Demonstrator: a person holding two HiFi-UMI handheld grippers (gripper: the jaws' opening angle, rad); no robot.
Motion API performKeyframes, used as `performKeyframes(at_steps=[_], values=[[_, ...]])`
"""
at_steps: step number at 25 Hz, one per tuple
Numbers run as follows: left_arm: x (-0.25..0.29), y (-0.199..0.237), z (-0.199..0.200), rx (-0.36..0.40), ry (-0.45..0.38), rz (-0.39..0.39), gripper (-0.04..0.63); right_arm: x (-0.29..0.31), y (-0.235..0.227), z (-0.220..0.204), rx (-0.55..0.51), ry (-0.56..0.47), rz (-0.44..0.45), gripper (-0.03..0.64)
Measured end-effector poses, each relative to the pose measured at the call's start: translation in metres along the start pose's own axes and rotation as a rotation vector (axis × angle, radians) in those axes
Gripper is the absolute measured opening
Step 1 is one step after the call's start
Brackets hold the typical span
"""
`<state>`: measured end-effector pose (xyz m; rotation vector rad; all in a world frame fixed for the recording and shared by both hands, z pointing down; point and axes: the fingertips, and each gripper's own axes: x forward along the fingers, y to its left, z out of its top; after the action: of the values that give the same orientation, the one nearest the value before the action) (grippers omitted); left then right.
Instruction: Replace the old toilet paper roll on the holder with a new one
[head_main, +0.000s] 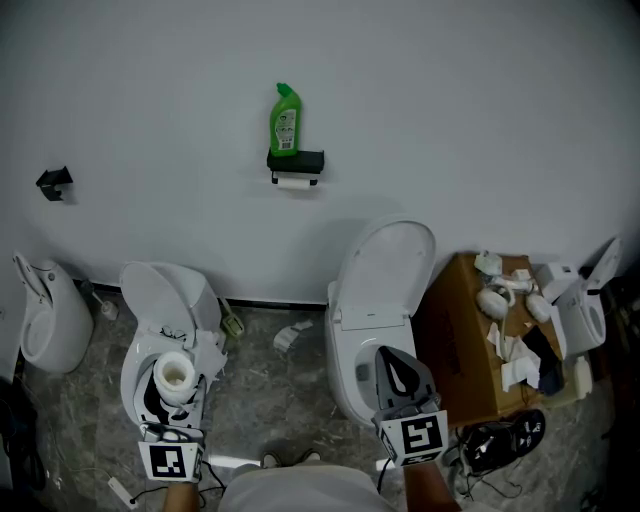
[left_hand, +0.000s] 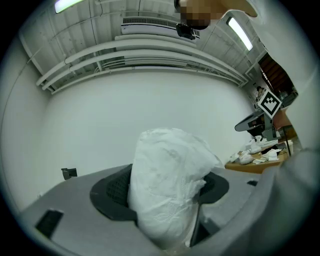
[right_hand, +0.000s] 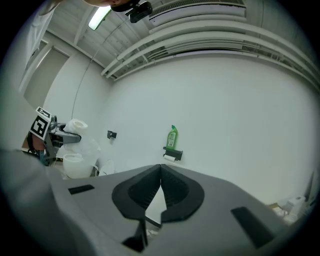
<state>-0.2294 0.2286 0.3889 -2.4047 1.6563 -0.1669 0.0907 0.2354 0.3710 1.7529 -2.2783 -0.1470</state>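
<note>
A black holder (head_main: 296, 160) is fixed to the white wall, with the old, thin roll (head_main: 295, 183) hanging under it and a green bottle (head_main: 285, 120) standing on top. My left gripper (head_main: 176, 392) is low at the left, well short of the wall. It is shut on a new white toilet paper roll (head_main: 175, 372), which fills the space between the jaws (left_hand: 170, 185). My right gripper (head_main: 388, 356) is at the lower right, shut and holding nothing (right_hand: 160, 169). In the right gripper view the holder (right_hand: 173, 154) and bottle (right_hand: 172, 137) lie far ahead.
A white toilet with its lid up (head_main: 165, 300) stands below the left gripper, and a second one (head_main: 385, 290) by the right gripper. A white fixture (head_main: 45, 315) is at far left, a cardboard box (head_main: 470, 340) with scraps at right. A small black bracket (head_main: 53, 181) is on the wall.
</note>
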Motion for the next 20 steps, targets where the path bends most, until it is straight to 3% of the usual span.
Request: performKeyframes(at_steps=[3,10,16,20], values=[[0.001,-0.006,0.001,0.0,0.0,0.0,0.319,0.0,-0.004,-0.001,0.01,-0.02,0.01,0.019],[-0.002,-0.009,0.003,0.0,0.01,0.029,0.319,0.006,-0.02,-0.012,-0.018,-0.019,0.014,0.25],[-0.007,-0.013,0.004,0.01,0.025,0.061,0.319,0.011,-0.027,-0.028,-0.031,0.011,0.038,0.335],[-0.012,-0.017,0.002,0.018,0.04,0.079,0.319,0.013,-0.023,-0.033,-0.021,0.001,0.072,0.355]])
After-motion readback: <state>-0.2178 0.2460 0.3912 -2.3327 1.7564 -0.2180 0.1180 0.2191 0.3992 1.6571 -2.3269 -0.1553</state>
